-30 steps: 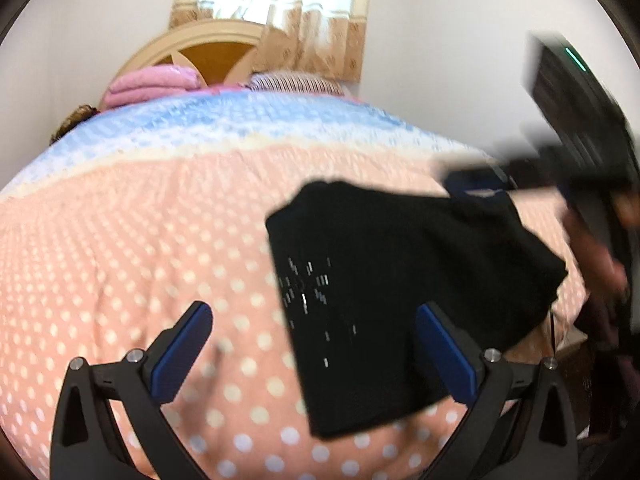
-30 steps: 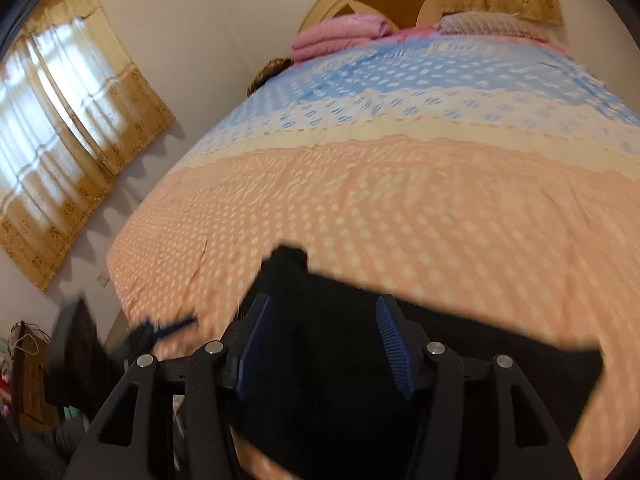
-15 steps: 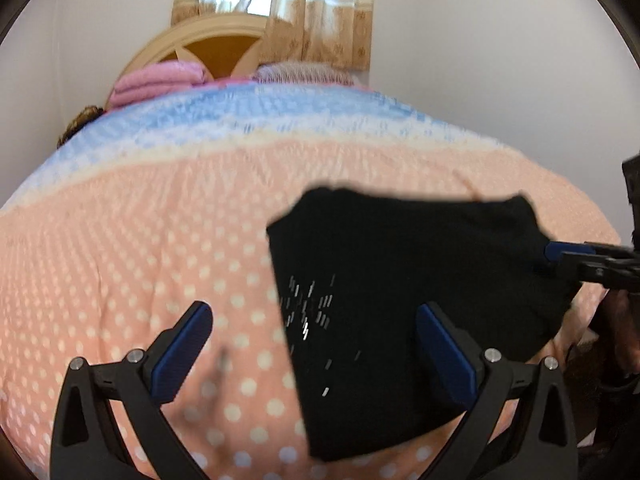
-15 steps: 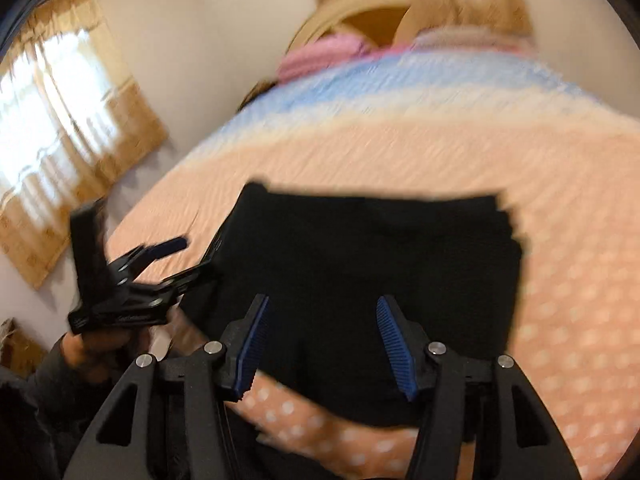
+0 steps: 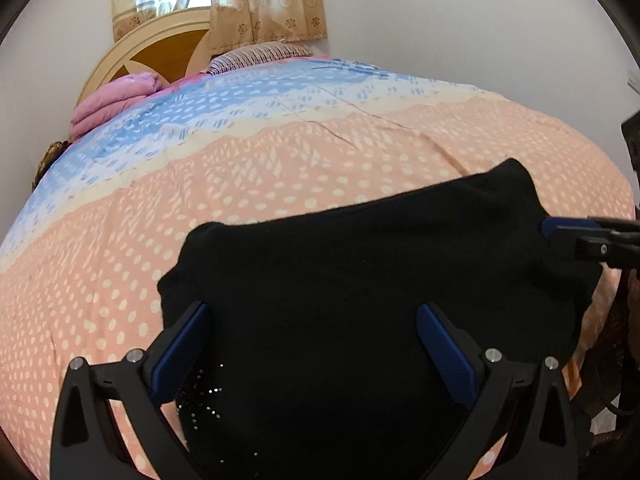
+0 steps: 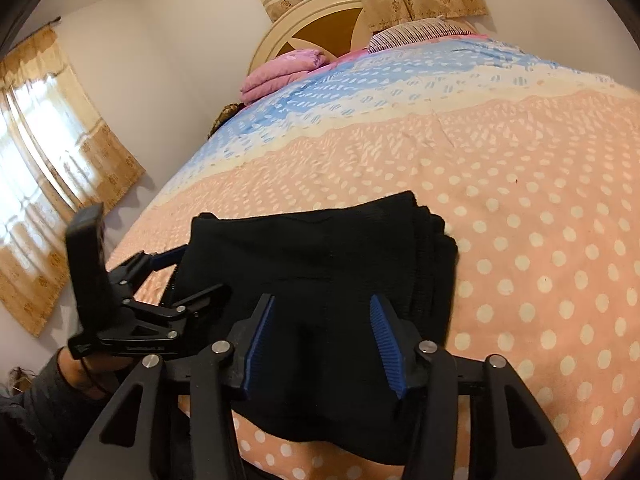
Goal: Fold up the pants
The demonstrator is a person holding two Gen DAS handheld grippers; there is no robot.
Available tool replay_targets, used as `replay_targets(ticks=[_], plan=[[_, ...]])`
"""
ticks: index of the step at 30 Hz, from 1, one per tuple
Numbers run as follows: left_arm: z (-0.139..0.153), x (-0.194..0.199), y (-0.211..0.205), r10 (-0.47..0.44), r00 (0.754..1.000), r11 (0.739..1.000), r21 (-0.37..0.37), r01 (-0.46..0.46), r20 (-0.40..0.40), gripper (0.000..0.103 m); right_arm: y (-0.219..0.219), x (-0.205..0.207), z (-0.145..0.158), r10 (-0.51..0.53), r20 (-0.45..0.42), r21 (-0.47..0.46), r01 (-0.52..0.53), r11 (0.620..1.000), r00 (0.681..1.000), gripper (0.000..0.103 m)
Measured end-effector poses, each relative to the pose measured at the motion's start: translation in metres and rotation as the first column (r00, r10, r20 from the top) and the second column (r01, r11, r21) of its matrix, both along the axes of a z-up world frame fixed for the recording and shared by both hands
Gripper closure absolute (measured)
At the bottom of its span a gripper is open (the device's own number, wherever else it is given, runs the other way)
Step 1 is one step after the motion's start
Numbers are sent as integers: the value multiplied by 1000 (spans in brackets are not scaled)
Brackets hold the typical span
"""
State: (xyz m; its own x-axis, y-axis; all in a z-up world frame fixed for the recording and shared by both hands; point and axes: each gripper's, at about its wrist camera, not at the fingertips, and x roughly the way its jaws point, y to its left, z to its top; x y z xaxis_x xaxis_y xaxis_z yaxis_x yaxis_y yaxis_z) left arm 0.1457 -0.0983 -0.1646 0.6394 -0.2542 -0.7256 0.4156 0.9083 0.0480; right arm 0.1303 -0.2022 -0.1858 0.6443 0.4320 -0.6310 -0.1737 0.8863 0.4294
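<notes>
The black pants (image 5: 360, 280) lie folded into a thick stack near the foot edge of the bed, also seen in the right wrist view (image 6: 320, 248). My left gripper (image 5: 312, 348) is open and empty, with its fingers spread over the near left part of the stack. My right gripper (image 6: 324, 344) is open and empty, low over the near edge of the stack. The left gripper also shows in the right wrist view (image 6: 192, 272) at the stack's left side. A right fingertip (image 5: 560, 226) shows at the stack's right side.
The bed has a peach dotted cover (image 5: 120, 280) with a blue band farther up. A pink folded blanket (image 5: 116, 100) and a striped pillow (image 5: 256, 56) lie by the headboard. Curtained windows (image 6: 44, 168) are on the left wall and behind the headboard.
Both grippers have come down and in toward the folded pants. The left gripper shifted right over the stack; the right gripper swung from the stack's far side to its near edge.
</notes>
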Motion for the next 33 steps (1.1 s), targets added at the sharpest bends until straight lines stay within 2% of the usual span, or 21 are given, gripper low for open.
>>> replay_targets(ticks=[10,18,20,28,31,33], plan=[[5,-3,1,17,1000,1000,10,-17,-25,0,7,-5,-3,22,31,-58,-20,998,999,54],[7,-9,16,42,999,999,-5,-42,-21,0,-1,-11,2,15,61,-9,-15,1000,998,52],[9,-11,25,59,998,998,-13,-59,-4,0,-4,-15,7,4,82,-14,-3,1000,997,48],[9,-7,69,161,987,983,-93,-160,5,0,-5,-19,11,0,79,-34,2,999,997,47],[8,-4,85,202,979,974,-110,-199,13,0,-12,-25,20,-43,100,-44,48,998,994,46],[5,-2,93,213,977,969,-130,-210,8,0,-19,-24,20,-67,85,-34,70,997,994,46]])
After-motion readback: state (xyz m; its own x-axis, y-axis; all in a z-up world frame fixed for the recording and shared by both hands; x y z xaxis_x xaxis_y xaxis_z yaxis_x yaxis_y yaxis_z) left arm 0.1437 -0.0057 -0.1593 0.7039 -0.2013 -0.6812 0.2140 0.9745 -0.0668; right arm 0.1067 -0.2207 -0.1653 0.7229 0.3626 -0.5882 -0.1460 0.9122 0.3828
